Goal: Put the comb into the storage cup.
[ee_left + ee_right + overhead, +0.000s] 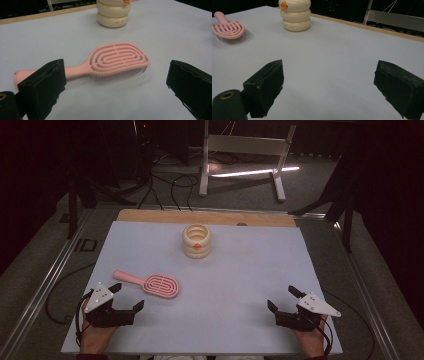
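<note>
Dark room. White metal stand (243, 150) on grey floor (240, 195) at far side, black cables (172, 182) left of it, bright light streak (255, 171) beneath.

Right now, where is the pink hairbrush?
In the high view the pink hairbrush lies bristles down on the left side of the table, just ahead of the open left gripper and nearer the person than the cream ringed container.
</note>
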`<state>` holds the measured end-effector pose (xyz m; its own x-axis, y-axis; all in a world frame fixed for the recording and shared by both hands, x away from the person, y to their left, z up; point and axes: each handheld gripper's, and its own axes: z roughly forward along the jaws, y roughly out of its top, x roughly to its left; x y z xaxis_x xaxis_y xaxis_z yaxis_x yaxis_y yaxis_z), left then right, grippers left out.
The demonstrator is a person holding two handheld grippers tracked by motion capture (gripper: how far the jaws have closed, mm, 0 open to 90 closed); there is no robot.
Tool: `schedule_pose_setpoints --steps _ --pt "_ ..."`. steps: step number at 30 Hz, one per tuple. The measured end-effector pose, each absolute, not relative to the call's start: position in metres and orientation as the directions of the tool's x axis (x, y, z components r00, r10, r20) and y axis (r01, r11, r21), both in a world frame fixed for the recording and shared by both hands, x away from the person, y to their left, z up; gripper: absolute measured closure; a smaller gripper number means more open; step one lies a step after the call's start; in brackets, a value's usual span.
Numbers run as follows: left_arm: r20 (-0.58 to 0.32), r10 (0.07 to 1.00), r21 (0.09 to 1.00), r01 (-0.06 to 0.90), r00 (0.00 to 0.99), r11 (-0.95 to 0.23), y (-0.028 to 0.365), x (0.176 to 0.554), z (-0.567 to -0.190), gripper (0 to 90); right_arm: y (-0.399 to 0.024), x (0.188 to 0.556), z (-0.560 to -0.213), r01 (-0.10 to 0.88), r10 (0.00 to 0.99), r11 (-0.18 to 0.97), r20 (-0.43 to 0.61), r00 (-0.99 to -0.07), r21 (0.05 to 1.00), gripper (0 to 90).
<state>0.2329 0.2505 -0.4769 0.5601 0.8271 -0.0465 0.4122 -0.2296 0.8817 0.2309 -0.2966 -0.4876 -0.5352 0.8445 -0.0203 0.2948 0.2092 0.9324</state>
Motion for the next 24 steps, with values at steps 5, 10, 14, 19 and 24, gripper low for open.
schedule_pose_setpoints --steps 5,10,14,19,24 --pt "-0.045 0.826 0.879 0.415 0.562 -0.235 0.246 0.236 -0.477 11.0 -0.296 0.231 -0.488 0.295 0.844 0.212 -0.022 -0.536 0.932 9.1" --pt "-0.026 0.812 0.87 0.414 0.583 -0.27 0.236 0.241 -0.478 24.8 -0.295 0.233 -0.489 0.299 0.845 0.214 -0.023 -0.535 0.93 9.1" --pt "-0.031 0.805 0.862 0.424 0.592 -0.278 0.23 0.246 -0.479 43.4 -0.295 0.233 -0.489 0.298 0.845 0.216 -0.025 -0.535 0.93 9.1" --pt "-0.043 0.799 0.849 0.444 0.599 -0.287 0.225 0.255 -0.48 55.3 -0.295 0.233 -0.489 0.298 0.845 0.213 -0.022 -0.535 0.93 9.1" --pt "-0.023 0.793 0.845 0.435 0.609 -0.31 0.22 0.262 -0.481 75.3 -0.295 0.233 -0.489 0.298 0.844 0.216 -0.024 -0.536 0.93 9.1"
